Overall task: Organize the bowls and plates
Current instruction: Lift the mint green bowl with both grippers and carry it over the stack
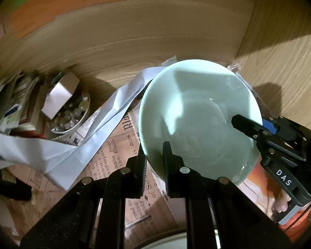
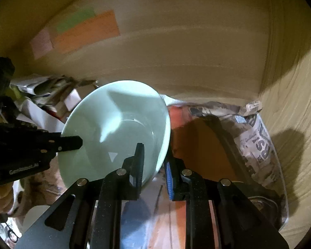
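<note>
A pale green bowl (image 1: 199,114) is held in the air by both grippers inside a wooden cabinet. In the left wrist view my left gripper (image 1: 154,161) is shut on the bowl's near rim, one finger inside and one outside. My right gripper (image 1: 246,127) comes in from the right and clamps the opposite rim. In the right wrist view the same bowl (image 2: 116,130) is tilted; my right gripper (image 2: 154,166) pinches its near right rim, and my left gripper (image 2: 72,142) reaches in from the left onto the far rim.
Newspaper (image 1: 114,155) lines the cabinet floor. A metal dish of small round pieces (image 1: 72,112) with a grey box on it and crumpled white paper (image 1: 51,153) lie at the left. Wooden walls (image 2: 197,51) close the back and right. Orange paper (image 2: 201,145) lies below.
</note>
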Motion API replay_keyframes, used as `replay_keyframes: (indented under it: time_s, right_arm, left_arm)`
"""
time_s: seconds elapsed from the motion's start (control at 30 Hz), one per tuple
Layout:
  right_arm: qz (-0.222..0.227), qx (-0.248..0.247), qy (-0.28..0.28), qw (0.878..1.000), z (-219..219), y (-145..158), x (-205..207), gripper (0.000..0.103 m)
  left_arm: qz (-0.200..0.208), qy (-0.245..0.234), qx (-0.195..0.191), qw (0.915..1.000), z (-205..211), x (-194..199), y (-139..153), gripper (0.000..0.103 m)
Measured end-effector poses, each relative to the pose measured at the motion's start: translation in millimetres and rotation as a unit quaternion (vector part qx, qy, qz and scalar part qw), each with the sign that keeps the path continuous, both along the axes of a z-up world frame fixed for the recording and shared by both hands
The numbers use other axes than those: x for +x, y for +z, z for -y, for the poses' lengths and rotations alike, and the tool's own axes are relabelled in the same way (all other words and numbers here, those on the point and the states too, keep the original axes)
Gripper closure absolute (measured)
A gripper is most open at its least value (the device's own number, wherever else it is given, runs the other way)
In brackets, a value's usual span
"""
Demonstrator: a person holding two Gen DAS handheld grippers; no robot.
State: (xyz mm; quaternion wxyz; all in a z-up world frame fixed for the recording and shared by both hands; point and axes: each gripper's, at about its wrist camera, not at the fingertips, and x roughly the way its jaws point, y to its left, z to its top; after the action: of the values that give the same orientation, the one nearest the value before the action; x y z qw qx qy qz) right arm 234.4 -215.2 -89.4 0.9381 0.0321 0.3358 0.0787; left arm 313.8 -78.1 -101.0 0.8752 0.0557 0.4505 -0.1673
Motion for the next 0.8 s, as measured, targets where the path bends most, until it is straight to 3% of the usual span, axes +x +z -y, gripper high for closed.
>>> replay_keyframes:
  time_s: [0.8]
  right_arm:
    - [0.054,-0.005,0.045,0.998,-66,30,-65,0.086]
  left_arm:
    - [0.066,0.043,-0.039,0.9962,-66,-91,37,0.089]
